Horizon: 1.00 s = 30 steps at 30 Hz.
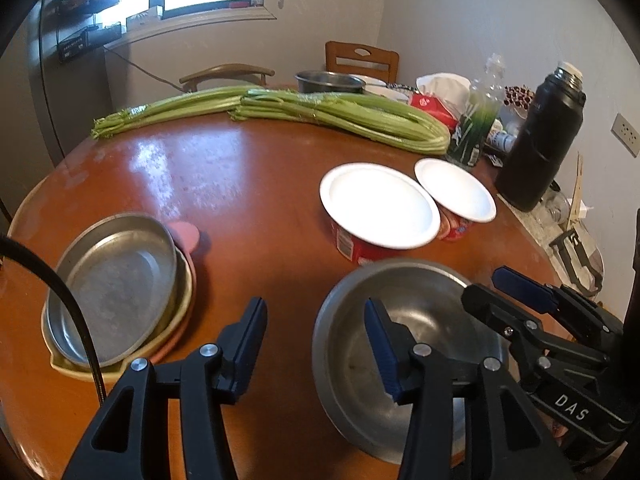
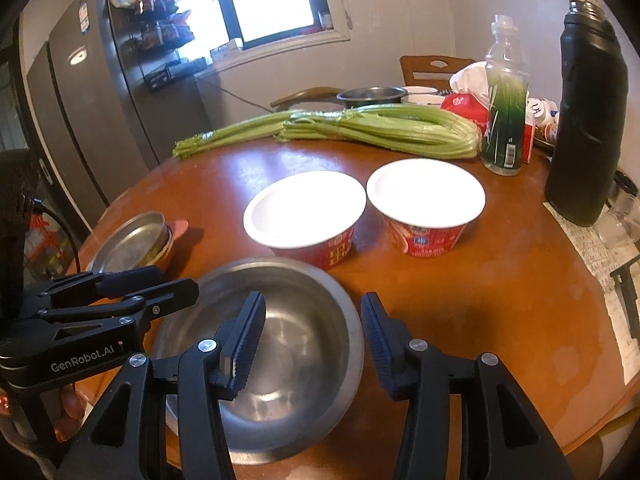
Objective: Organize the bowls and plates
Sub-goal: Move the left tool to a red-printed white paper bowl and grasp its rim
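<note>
Both grippers' jaws, left (image 1: 316, 344) and right (image 2: 314, 340), hang released over the upright steel bowl (image 2: 280, 360).

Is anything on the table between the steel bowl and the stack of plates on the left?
Nothing visible. Bare table lies between the steel bowl and the plate stack; the two red paper bowls stand farther back.

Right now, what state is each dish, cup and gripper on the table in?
steel bowl: upright, empty
two red paper bowls: upright, apparently empty
metal plate: stacked on other dishes
black flask: upright, uncapped
left gripper: open, nothing held
right gripper: open over the steel bowl
</note>
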Each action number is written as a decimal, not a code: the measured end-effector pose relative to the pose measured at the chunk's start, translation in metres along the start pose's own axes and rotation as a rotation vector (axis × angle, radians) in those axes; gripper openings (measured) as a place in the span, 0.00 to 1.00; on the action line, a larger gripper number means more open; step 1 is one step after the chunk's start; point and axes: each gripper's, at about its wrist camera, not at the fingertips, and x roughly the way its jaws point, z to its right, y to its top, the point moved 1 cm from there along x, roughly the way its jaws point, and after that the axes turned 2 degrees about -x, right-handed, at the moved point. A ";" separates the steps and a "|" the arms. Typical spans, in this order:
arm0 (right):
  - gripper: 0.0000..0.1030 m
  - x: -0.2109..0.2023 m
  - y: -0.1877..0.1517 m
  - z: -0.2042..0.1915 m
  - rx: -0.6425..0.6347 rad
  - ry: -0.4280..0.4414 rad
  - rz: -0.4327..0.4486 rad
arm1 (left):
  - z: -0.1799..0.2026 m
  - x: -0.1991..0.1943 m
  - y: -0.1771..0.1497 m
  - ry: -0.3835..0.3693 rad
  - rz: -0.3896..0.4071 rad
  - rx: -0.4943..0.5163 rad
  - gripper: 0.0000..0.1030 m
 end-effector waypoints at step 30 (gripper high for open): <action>0.50 0.069 0.052 0.027 0.066 0.030 -0.090 | 0.015 0.064 0.079 -0.002 -0.059 0.045 0.49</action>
